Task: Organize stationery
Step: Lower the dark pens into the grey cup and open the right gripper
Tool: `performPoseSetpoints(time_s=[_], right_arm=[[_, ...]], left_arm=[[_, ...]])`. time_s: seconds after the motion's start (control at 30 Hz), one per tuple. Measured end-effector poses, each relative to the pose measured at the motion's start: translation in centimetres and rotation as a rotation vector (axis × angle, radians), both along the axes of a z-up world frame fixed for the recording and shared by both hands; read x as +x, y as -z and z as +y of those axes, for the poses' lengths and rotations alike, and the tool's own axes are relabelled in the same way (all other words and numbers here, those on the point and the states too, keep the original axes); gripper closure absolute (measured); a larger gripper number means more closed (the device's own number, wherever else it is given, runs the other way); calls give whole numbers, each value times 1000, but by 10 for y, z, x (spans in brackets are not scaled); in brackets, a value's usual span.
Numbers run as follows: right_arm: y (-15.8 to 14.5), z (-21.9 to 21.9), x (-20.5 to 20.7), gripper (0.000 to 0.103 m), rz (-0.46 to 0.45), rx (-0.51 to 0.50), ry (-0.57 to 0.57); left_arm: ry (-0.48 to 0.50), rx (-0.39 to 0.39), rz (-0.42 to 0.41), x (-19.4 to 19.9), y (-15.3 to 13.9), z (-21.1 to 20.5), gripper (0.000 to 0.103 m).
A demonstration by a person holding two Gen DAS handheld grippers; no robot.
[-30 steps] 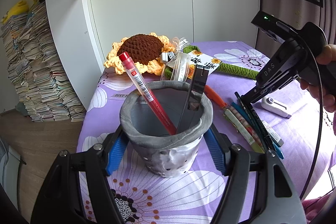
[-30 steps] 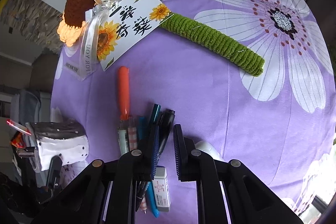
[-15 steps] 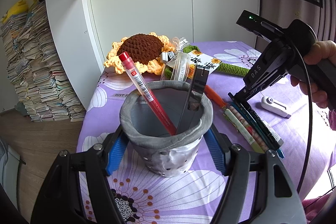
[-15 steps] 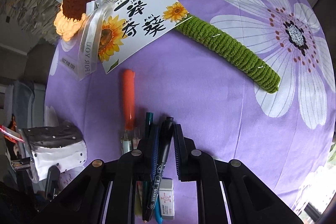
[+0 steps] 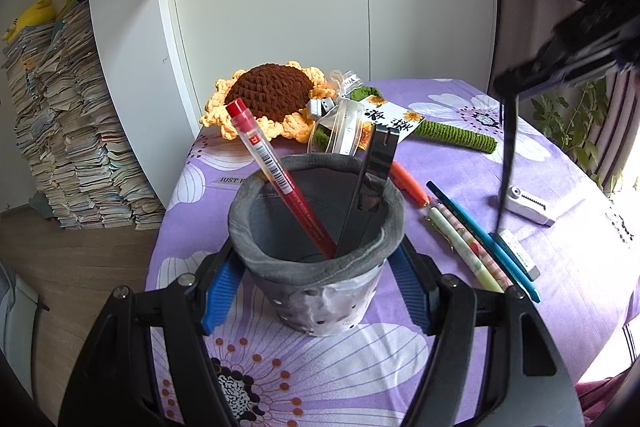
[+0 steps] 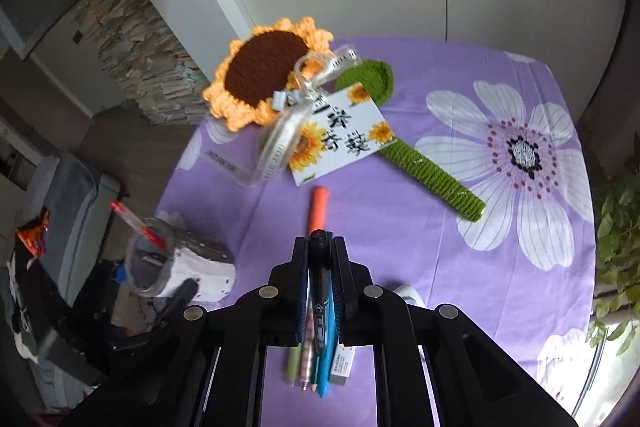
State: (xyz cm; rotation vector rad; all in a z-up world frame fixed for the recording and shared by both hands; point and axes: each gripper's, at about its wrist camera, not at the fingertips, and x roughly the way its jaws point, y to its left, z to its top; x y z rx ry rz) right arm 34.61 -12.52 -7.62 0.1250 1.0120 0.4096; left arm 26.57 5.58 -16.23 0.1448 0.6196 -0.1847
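Two grippers in play. Right gripper (image 6: pixel 321 239) is clenched on a black marker (image 6: pixel 320 283), which sits lengthwise between the blue-lined pads, cap end poking just past the fingertips. From the left wrist view the same marker (image 5: pixel 507 155) hangs near-vertical, lifted off the purple floral tablecloth (image 5: pixel 460 155); its upper end disappears into the blurred dark body of the right gripper (image 5: pixel 560 67) at top right. Left gripper (image 5: pixel 316 283) has its fingers (image 5: pixel 218 291) spread on either side of the grey pen pot (image 5: pixel 316 255), blue pads beside the pot wall; actual contact cannot be told, the pot hides the inner pad faces. Pot stands upright on the cloth and holds a red pen (image 5: pixel 280 179) leaning left and a dark flat ruler-like piece (image 5: pixel 372 179) leaning right; their lower ends are hidden in the pot.

On the cloth to the right of the pot: an orange pen (image 5: pixel 408 181), a pale green pen (image 5: pixel 460 247), a patterned pink pen (image 5: pixel 474 247), a teal pen (image 5: pixel 460 211), a blue pen (image 5: pixel 516 267), an eraser (image 5: pixel 518 253), and a white correction tape (image 5: pixel 526 205). In the right wrist view the pens below the fingers are partly covered by the gripper frame and motion-blurred. Crocheted sunflower (image 6: pixel 268 75) with tag lies at the far side.
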Motion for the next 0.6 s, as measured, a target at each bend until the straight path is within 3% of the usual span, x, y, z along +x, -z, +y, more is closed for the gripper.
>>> performPoseSetpoints(time_s=[0.27, 0.6], right_arm=[[-66, 21, -45, 91, -222, 69, -102], [-100, 58, -65, 91, -333, 99, -227]], left_arm=[[-1, -3, 0, -1, 0, -1, 34], [-1, -6, 0, -2, 0, 0, 34]])
